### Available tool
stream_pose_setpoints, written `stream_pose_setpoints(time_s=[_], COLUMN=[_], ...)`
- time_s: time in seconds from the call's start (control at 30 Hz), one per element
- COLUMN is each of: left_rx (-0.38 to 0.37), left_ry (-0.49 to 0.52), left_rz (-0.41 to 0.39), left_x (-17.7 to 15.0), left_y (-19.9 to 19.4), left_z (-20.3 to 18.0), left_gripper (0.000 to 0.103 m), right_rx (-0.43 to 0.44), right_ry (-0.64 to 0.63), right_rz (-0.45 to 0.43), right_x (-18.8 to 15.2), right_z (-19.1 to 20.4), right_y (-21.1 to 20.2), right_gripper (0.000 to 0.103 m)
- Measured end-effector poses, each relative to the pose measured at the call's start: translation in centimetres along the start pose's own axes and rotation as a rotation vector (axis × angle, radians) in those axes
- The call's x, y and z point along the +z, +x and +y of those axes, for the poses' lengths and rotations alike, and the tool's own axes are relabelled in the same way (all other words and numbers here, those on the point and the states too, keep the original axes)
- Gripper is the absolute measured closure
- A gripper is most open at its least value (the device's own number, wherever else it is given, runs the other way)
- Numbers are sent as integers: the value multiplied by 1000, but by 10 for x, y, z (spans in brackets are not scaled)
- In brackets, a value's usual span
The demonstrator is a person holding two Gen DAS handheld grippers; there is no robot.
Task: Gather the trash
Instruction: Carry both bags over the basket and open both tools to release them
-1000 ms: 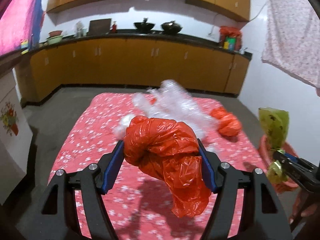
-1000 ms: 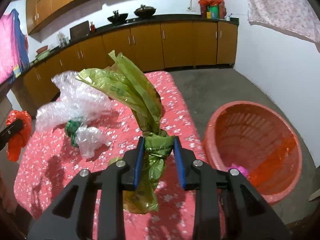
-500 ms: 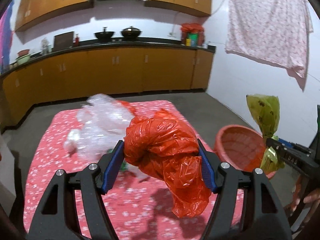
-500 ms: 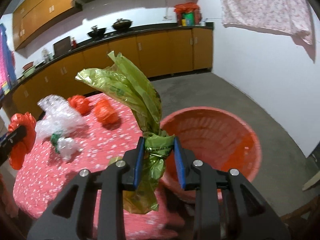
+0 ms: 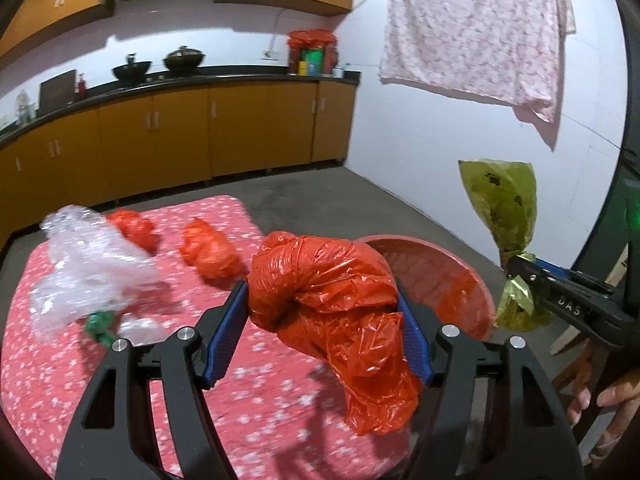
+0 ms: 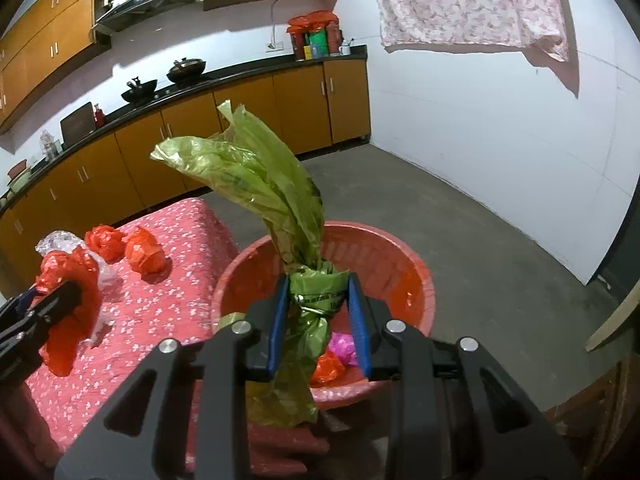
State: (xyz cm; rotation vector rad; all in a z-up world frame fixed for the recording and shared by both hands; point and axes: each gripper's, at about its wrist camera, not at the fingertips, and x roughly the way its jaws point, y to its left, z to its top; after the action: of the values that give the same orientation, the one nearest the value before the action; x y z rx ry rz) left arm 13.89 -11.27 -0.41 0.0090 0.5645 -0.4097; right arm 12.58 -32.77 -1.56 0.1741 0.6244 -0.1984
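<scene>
- Progress judged partway: red basket (image 6: pixel 416 276) on the floor off the tabletop's right edge already holding a pink scrap (image 6: pixel 343 354) and an orange scrap (image 6: pixel 329 369).
- Left hand-held gripper (image 5: pixel 322 334) clamped wide around a bulky, crumpled orange-red bag (image 5: pixel 326 300), loose tail hanging below the blue pads (image 5: pixel 226 336); carried above the near right corner of the tabletop (image 5: pixel 276 404), just short of the basket rim.
- Right hand-held gripper (image 6: pixel 319 322) closed narrowly on the knotted neck of an olive-green bag (image 6: pixel 276 196), open top flaring upward, lower end dangling under the pads; held over the basket, near its front rim.
- Left to do, by the look of things: drop both carried bags into the basket, then fetch the rest.
- Remaining on the tabletop: two small orange balls of plastic (image 6: pixel 145 255) and (image 6: pixel 105 240) toward the far edge, side by side; a clear bubble-wrap heap (image 5: pixel 86 256) toward the left edge, blurred; a small green knotted scrap (image 5: pixel 100 322) just beside the heap's near side.
- Plastics all thin, glossy and wrinkled, likely light and springy once released.
- Fingers of a person (image 5: pixel 610 394) visible at the lower right under the right tool.
</scene>
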Motion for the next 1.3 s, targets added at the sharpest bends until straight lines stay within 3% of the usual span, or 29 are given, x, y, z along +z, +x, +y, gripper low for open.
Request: stream_pose_setpoints(time_s=[0.6, 1.07, 1.3], left_rx=[-115, -156, -167], left_ry=[96, 159, 149], left_rz=[49, 95, 113], left_x=[2, 3, 1], left_y=[68, 108, 120], left_z=[-37, -54, -54], left_gripper=[34, 34, 27], right_rx=[-28, -18, 8], right_ry=[41, 71, 93], right_rz=[17, 35, 10], right_x=[7, 9, 13], right_z=[-28, -34, -43], right_y=[37, 66, 65], right_gripper=[74, 74, 66])
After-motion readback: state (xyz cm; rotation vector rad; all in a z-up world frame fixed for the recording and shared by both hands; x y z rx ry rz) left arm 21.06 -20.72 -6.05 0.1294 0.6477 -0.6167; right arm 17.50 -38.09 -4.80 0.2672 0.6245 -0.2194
